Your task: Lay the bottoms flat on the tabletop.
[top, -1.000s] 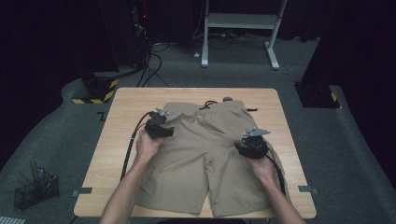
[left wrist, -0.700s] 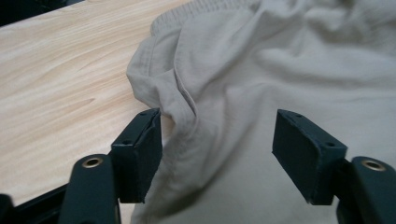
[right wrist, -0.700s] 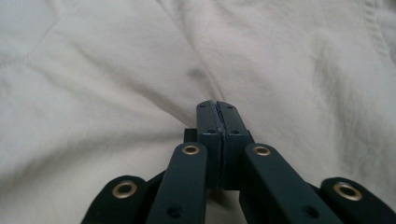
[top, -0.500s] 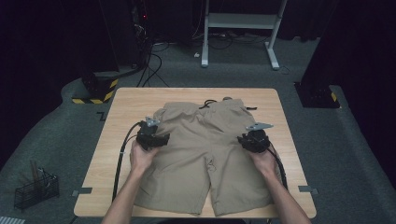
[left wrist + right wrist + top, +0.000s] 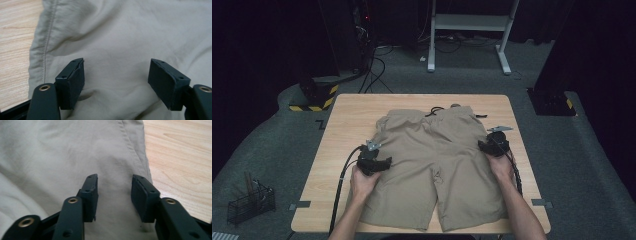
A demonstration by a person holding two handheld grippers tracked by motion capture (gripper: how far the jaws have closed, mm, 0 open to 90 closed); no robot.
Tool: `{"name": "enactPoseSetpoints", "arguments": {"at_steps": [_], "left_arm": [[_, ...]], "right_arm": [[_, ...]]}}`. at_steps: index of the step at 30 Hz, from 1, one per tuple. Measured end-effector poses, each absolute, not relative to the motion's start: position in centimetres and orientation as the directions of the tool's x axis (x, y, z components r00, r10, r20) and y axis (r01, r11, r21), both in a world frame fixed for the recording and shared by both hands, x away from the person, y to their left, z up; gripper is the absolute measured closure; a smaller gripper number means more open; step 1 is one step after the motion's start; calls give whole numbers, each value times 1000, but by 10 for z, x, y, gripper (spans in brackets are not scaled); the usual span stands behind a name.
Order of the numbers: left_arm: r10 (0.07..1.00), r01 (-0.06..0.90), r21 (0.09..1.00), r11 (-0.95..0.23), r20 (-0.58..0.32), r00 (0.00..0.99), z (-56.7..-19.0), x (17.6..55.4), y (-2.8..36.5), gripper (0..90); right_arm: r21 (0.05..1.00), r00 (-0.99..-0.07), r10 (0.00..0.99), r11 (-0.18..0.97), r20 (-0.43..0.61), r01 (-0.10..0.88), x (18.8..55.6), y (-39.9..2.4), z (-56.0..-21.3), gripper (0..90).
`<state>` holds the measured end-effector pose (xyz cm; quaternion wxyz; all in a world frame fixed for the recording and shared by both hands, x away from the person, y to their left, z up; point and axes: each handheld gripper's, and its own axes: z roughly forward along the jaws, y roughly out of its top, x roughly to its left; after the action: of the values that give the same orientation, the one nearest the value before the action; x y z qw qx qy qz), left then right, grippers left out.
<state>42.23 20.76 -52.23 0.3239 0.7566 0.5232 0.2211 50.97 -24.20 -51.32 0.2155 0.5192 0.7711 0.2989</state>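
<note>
- We see khaki shorts (image 5: 437, 165) spread flat on the wooden table (image 5: 347, 120), waistband at the far edge, legs toward us.
- Left gripper (image 5: 116, 80): jaws wide apart and just been opening; fabric under the gap, pads not pinching it. It sits at the shorts' left side seam.
- Right gripper (image 5: 114, 195): jaws apart, just opened a bit more, over the right side seam, nothing clamped.
- Black wire basket (image 5: 249, 202) on the floor, left of the table, holds a few upright sticks; we can't tell what they are.
</note>
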Motion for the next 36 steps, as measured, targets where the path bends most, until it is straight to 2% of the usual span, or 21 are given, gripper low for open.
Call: {"name": "enactPoseSetpoints", "arguments": {"at_steps": [1, 2, 3, 4, 8, 9, 12, 15, 16, 18, 20, 22, 23, 27, 29, 30, 31, 32, 34, 35, 36], "left_arm": [[934, 635, 733, -246, 4, 357, -524, 421, 207, 294], [934, 635, 733, -246, 4, 357, -524, 421, 207, 292], [935, 619, 748, -237, 2, 355, -527, 418, 209, 293], [935, 620, 748, -236, 2, 354, -526, 418, 208, 293], [938, 622, 748, -232, 3, 347, -527, 418, 208, 291], [938, 622, 748, -232, 3, 347, -527, 418, 208, 291], [938, 622, 748, -232, 3, 346, -527, 418, 208, 290], [938, 620, 749, -232, 4, 347, -527, 418, 207, 289], [938, 621, 749, -232, 4, 346, -527, 418, 207, 288], [938, 621, 749, -232, 4, 346, -527, 418, 208, 286], [938, 621, 748, -233, 5, 347, -527, 418, 208, 286], [938, 622, 748, -234, 5, 347, -527, 418, 208, 286], [938, 622, 747, -234, 4, 347, -527, 418, 208, 286], [938, 622, 748, -233, 4, 347, -527, 418, 208, 286], [938, 622, 748, -233, 5, 346, -527, 418, 208, 286], [938, 622, 748, -233, 5, 346, -527, 418, 208, 286], [938, 622, 748, -233, 5, 345, -527, 418, 208, 285], [938, 622, 748, -233, 5, 345, -527, 418, 208, 285], [939, 622, 748, -232, 6, 344, -527, 418, 207, 284], [939, 622, 748, -232, 6, 344, -527, 418, 208, 283], [939, 623, 748, -231, 5, 343, -527, 418, 208, 283]], "right_arm": [[680, -380, 925, 294, -25, 672, 510, -242, -512, 720], [680, -380, 925, 294, -25, 672, 510, -242, -512, 720], [638, -427, 902, 362, -58, 680, 513, -237, -507, 887], [612, -446, 891, 401, -87, 682, 516, -234, -505, 895], [580, -467, 879, 428, -91, 693, 526, -234, -500, 899], [624, -434, 897, 383, -76, 682, 530, -241, -493, 899], [673, -386, 918, 340, -87, 657, 529, -252, -485, 897], [657, -357, 932, 310, -67, 687, 535, -258, -492, 886], [603, -368, 926, 339, -81, 722, 540, -255, -500, 863], [604, -374, 920, 365, -116, 709, 541, -251, -503, 737], [640, -383, 920, 346, -86, 686, 535, -250, -494, 648], [666, -390, 916, 346, -89, 661, 529, -251, -488, 627], [687, -411, 908, 353, -87, 635, 511, -252, -475, 601], [706, -442, 893, 368, -86, 605, 461, -266, -460, 598], [691, -433, 898, 365, -84, 623, 436, -277, -462, 598], [691, -433, 898, 365, -84, 623, 436, -277, -462, 598], [676, -419, 904, 360, -82, 643, 413, -288, -472, 600], [676, -419, 904, 360, -82, 643, 413, -288, -472, 600], [642, -390, 918, 344, -75, 685, 391, -300, -493, 633], [628, -386, 920, 339, -66, 700, 387, -302, -499, 681], [611, -390, 918, 349, -71, 711, 385, -303, -505, 783]]}}
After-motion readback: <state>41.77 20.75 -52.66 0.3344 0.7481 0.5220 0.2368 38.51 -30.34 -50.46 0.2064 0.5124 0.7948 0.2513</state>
